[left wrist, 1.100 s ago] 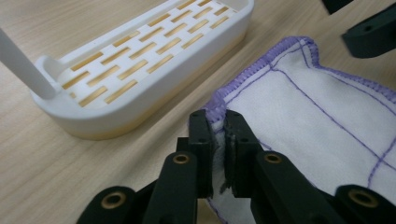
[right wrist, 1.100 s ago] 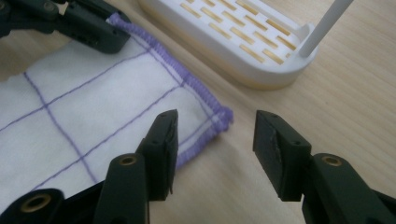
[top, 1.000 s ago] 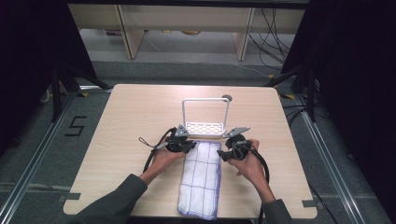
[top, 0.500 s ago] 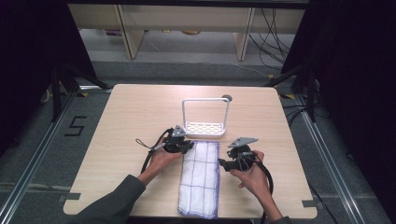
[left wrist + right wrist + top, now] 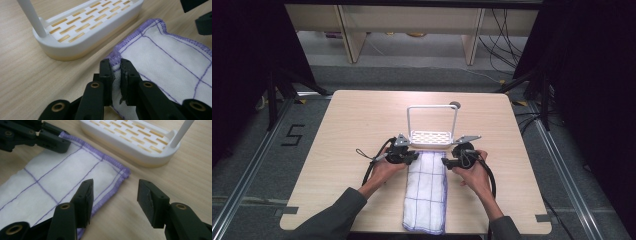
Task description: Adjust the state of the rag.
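Right gripper (image 5: 447, 162) has swung back in toward the cloth since a half second ago, when it sat further out to the right. Its jaws have just been opening a bit; they stand apart, nothing between them, one finger (image 5: 83, 196) over the cloth's purple hem, the other over bare table (image 5: 337, 150). Left gripper (image 5: 412, 156) is clenched on the cloth's far left corner, fabric bunched between its pads (image 5: 108, 75). Checked cloth (image 5: 426, 192) lies folded, a long strip with its long axis running from the person toward the white rack (image 5: 432, 137), its far edge just short of the rack base. The free far right corner (image 5: 123, 173) lies just ahead of the right gripper and slightly toward the left one; right hand nearest. Next is probably that corner grab.
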{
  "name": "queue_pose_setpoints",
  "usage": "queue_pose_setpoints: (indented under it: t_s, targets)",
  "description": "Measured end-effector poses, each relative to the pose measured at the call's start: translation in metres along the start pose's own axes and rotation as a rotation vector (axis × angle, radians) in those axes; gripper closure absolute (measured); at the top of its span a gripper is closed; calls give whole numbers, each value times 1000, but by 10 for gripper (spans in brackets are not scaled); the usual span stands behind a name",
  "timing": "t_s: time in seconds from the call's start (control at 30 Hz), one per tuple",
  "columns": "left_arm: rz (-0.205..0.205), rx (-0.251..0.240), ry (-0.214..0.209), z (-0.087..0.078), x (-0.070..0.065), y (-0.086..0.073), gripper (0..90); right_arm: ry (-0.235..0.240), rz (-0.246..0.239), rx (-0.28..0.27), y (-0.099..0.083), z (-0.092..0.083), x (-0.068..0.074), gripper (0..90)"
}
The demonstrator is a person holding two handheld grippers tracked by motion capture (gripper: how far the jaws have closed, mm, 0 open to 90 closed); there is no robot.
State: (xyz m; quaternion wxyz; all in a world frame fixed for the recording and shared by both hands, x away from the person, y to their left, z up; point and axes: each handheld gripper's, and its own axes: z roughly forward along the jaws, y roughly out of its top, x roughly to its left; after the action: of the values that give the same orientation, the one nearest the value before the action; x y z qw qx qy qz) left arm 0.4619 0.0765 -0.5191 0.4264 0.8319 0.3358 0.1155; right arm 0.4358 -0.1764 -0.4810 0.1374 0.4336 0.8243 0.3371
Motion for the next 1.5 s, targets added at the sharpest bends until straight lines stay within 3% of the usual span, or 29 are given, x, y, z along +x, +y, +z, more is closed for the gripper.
queue_pose_setpoints:
  t_s: [0.1,0.13,0.2,0.3,0.37,0.4,0.47,0.57,0.6,0.7,0.77,0.8,0.9,1.0,1.13,1.2,1.33,1.5]
  targets:
    - [0,1,0,0,0,0,803,17,-2,6,5,6,-6,470]
    - [1,5,-3,0,0,0,802,19,26,29,7,8,-5,468]
    - [3,4,4,0,-1,0,801,14,9,20,9,13,-6,466]
    - [0,2,-3,1,0,0,798,18,24,33,13,19,-4,463]
    - [0,2,-3,0,0,0,797,21,-2,29,15,23,-5,458]
    - [1,3,-1,0,0,0,797,24,24,39,16,24,-3,458]
    - [8,6,8,0,-1,0,795,28,26,22,18,29,-3,456]
    - [8,5,8,0,-1,0,794,32,39,47,18,32,0,455]
    - [6,6,4,1,-1,0,794,25,4,54,17,32,-1,455]
    - [6,4,2,1,-1,0,794,17,-11,59,18,34,-1,454]
    - [10,3,1,1,0,0,794,24,29,57,17,35,1,454]
    - [11,3,1,1,0,0,794,15,-3,63,17,36,-1,454]
    - [15,3,1,1,-1,0,793,23,19,81,16,40,0,452]
    - [12,2,-1,1,0,-1,792,24,3,83,16,42,0,456]
    - [12,1,-2,1,0,-1,791,42,-16,82,16,43,2,539]
    - [12,0,-3,1,0,-1,791,64,-32,63,16,44,3,656]
    - [12,-4,-7,1,0,-1,794,99,-40,56,14,42,3,799]
    - [14,-7,-14,0,0,1,807,110,-78,54,15,38,2,843]
